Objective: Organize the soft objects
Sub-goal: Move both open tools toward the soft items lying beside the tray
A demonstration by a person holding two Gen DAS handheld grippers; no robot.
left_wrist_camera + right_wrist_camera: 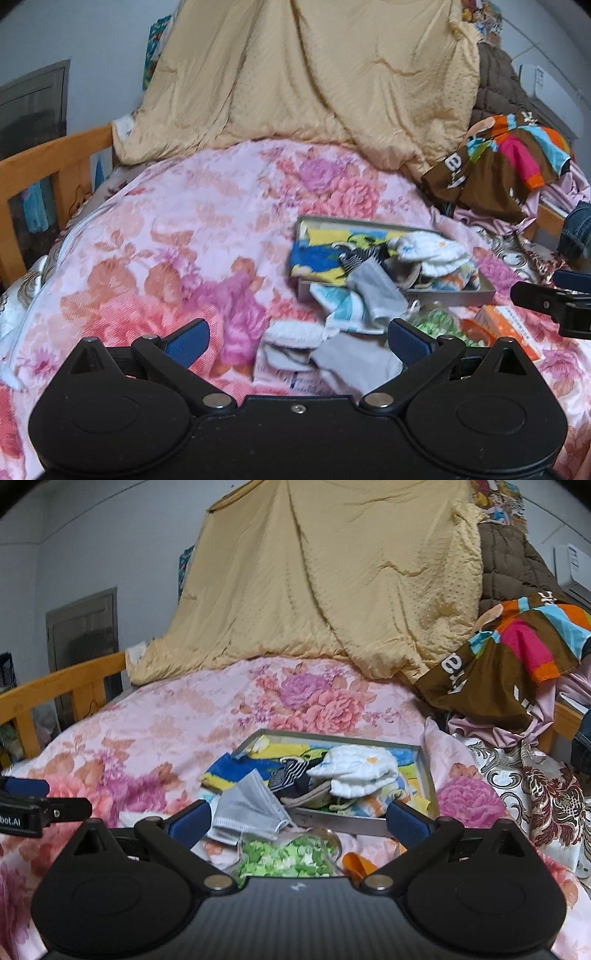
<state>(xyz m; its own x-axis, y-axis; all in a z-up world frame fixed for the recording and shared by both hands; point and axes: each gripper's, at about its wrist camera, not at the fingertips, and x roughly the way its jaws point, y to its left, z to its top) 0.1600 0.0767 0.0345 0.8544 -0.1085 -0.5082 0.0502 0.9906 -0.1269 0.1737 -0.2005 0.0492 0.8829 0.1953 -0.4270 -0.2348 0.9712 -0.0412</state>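
Observation:
A shallow grey box (428, 775) lies on the floral bedspread (177, 731) and holds a yellow-blue towel (240, 771), a white cloth (354, 771) and dark pieces. A grey face mask (251, 808) hangs over its near edge. In the left wrist view the box (450, 295) has grey and white cloths (332, 343) spilled in front of it. My left gripper (297, 341) is open and empty above those cloths. My right gripper (297, 821) is open and empty above a clear bag of green bits (284, 856).
A beige quilt (332, 572) is heaped at the back. A brown striped garment (517, 653) and other clothes lie at the right. An orange packet (506, 325) lies near the box. A wooden bed rail (62, 686) runs along the left.

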